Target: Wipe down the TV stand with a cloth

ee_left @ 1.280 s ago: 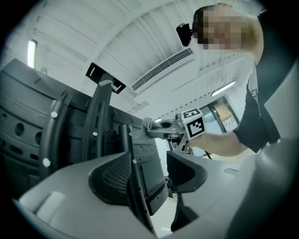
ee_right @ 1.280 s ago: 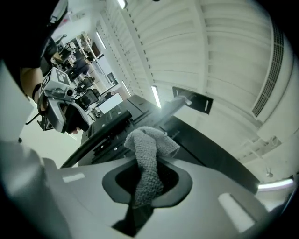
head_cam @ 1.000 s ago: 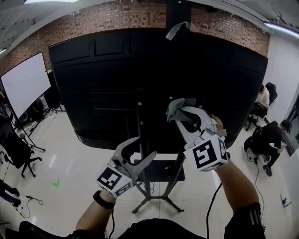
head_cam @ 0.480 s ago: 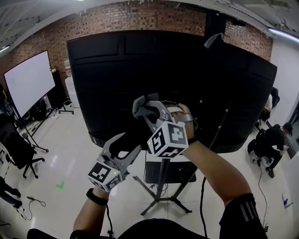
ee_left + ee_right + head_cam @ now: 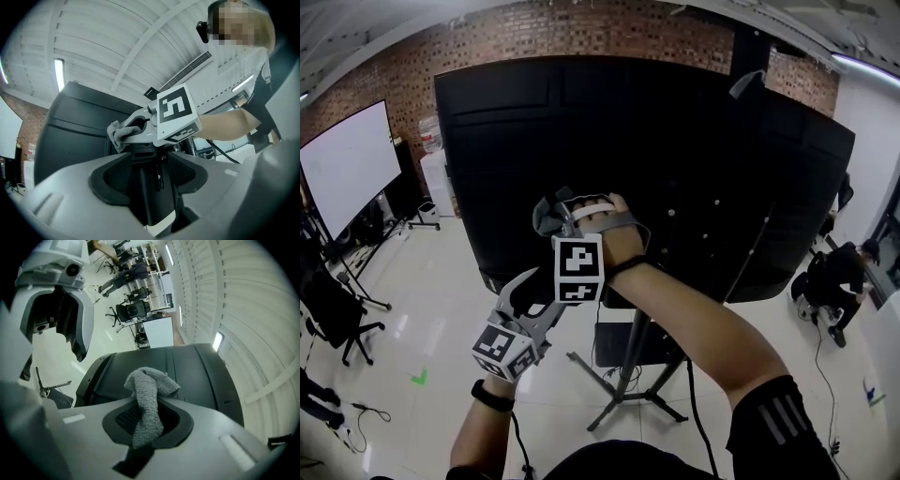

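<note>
My right gripper (image 5: 564, 212) is shut on a grey cloth (image 5: 549, 214), held up against the lower left of the TV's black back panel (image 5: 675, 159). The right gripper view shows the cloth (image 5: 147, 399) bunched between the pads and sticking out toward the panel (image 5: 197, 371). My left gripper (image 5: 532, 287) sits below and left of the right one, just under the panel's bottom edge. Its jaws stand apart with nothing between them (image 5: 150, 174), and the right gripper (image 5: 140, 127) with the cloth (image 5: 119, 132) shows above. The stand's post (image 5: 634, 366) and splayed legs stand under the panel.
A small black shelf (image 5: 654, 345) sits on the stand behind the post, with cables trailing to the floor. A whiteboard on wheels (image 5: 347, 164) stands at the left, an office chair (image 5: 333, 314) near it. A seated person (image 5: 832, 281) is at the right.
My right gripper has carried the cloth left across the back panel, from right of the post to the panel's lower left. The left gripper has shifted slightly left and stayed low.
</note>
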